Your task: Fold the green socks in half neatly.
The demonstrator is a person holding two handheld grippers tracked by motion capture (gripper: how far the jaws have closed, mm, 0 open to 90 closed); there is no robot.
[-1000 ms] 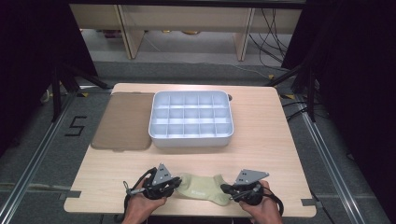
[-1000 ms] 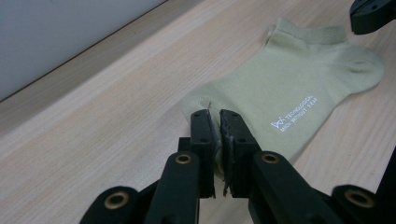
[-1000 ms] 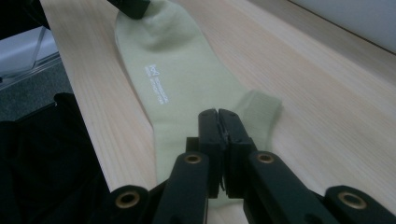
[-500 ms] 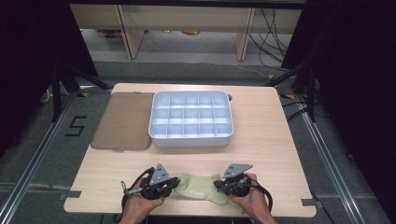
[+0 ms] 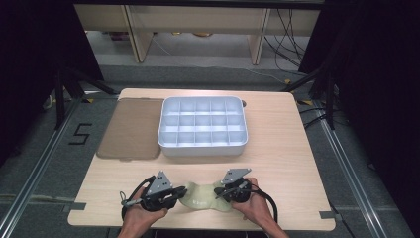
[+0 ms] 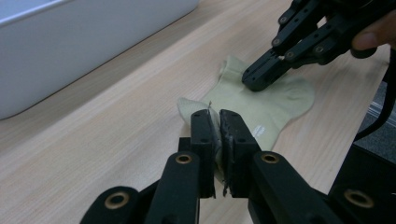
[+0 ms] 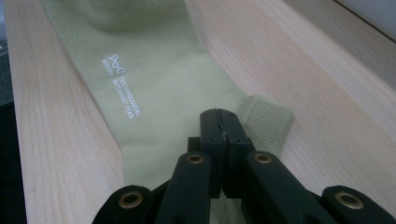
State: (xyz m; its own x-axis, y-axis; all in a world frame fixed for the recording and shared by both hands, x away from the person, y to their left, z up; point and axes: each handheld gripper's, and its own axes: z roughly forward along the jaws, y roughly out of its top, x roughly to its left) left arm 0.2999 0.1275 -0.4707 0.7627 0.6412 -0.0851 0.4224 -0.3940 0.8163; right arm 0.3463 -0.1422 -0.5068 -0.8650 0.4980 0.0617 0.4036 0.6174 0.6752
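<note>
sock (image 5: pixel 200 197): pale green, it lies flat on the bench (image 5: pixel 277 148) close to the near edge, between the two hands; a small white print is on its middle part

left hand-held gripper (image 6: pixel 215 122): the jaws are pressed together on one end of the sock; a thin fold of fabric shows between them in the left gripper view

right hand-held gripper (image 7: pixel 226 122): the jaws are closed with no gap, their tips rest on the other end of the sock, beside the ribbed cuff (image 7: pixel 268 122); I cannot tell for sure if cloth is caught between them or if they only press on it from above

tray (image 5: pixel 203 126): white, with many empty compartments, it stands farther back on the bench, well apart from the sock; a brown mat (image 5: pixel 130 128) lies just beside it

step in hand: I judge it is to take the sock at both ends, for stretching or folding it

how to do it well: keep the left grip firm; make sure the right jaws really bite the cuff edge before any lift; raise both ends together and level, so the sock does not slip out or twist; hold it away from the near bench edge

risk: a thin bite of fabric can slide out when pulled
</note>
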